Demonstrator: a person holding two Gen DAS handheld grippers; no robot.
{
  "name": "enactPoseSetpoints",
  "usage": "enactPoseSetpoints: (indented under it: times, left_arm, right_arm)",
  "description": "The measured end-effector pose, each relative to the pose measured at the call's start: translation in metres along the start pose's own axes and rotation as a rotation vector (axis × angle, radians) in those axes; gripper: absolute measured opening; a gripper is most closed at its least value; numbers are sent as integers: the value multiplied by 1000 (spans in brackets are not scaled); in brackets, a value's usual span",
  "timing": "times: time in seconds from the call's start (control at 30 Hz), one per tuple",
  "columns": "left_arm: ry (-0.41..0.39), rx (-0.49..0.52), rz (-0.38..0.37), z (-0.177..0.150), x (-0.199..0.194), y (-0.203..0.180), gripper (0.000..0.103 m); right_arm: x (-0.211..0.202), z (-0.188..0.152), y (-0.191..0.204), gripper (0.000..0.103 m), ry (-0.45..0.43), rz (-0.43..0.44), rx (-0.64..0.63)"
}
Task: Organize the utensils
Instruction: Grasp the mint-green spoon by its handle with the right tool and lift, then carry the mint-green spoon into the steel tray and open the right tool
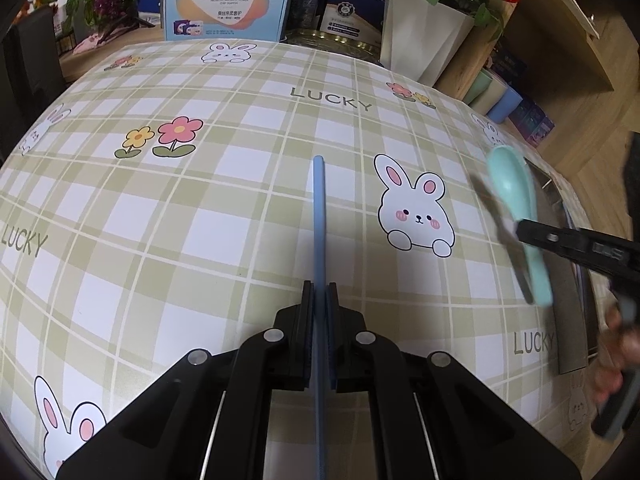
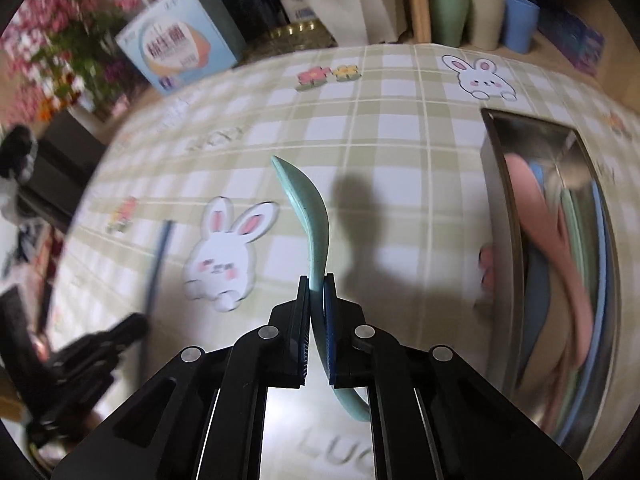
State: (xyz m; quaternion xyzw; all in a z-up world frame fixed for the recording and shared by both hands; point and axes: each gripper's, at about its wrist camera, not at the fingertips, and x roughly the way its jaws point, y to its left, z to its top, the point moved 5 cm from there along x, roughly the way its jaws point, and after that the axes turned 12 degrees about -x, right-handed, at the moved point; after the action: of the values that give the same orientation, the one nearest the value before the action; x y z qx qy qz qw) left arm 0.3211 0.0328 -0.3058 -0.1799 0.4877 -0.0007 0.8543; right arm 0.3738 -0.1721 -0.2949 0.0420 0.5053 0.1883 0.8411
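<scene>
The left tongs (image 1: pixel 319 296) are clamped on a thin blue chopstick (image 1: pixel 319 216), stiff, light and slick, gripped near its middle so it should stay balanced. The right tongs (image 2: pixel 317 284) pinch a mint plastic spoon (image 2: pixel 310 216) by its handle, held above the counter (image 2: pixel 400 152); the curved handle could swivel. Beyond sits the steel tray (image 2: pixel 496 184), already holding utensils.

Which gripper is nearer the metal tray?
Right. The right gripper, holding the green spoon, is beside the metal tray; the left gripper, holding a blue stick, is farther away.
</scene>
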Motion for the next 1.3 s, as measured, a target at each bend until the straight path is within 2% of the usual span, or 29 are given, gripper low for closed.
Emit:
enactPoseSetpoints:
  times: [0.13,0.33,0.4,0.7,0.93,1.07,1.3]
  left_arm:
    - [2,-4,-5,0,0,1,6]
    - [53,-81,-59,5,0,9,5]
    - [56,-110,-52,9,-3,13,5]
    - [47,-71,-34,10,-24,-10,5]
    - [50,-18,-71,13,-32,-63,5]
    - [62,27,-118,10,-31,-111,5]
    - [134,89,-216,-4,-16,-202,5]
  right_arm:
    - [-29,-21,-7,6,-83,58,120]
    - [-60,-30,-21,6,-147,47,129]
    - [-69,-31,-24,6,-164,44,120]
    - [-89,-40,-52,6,-231,63,188]
    - [-106,-54,-83,6,-284,53,263]
    - [-123,-58,-106,6,-330,35,301]
    - [-140,-64,-143,6,-372,24,358]
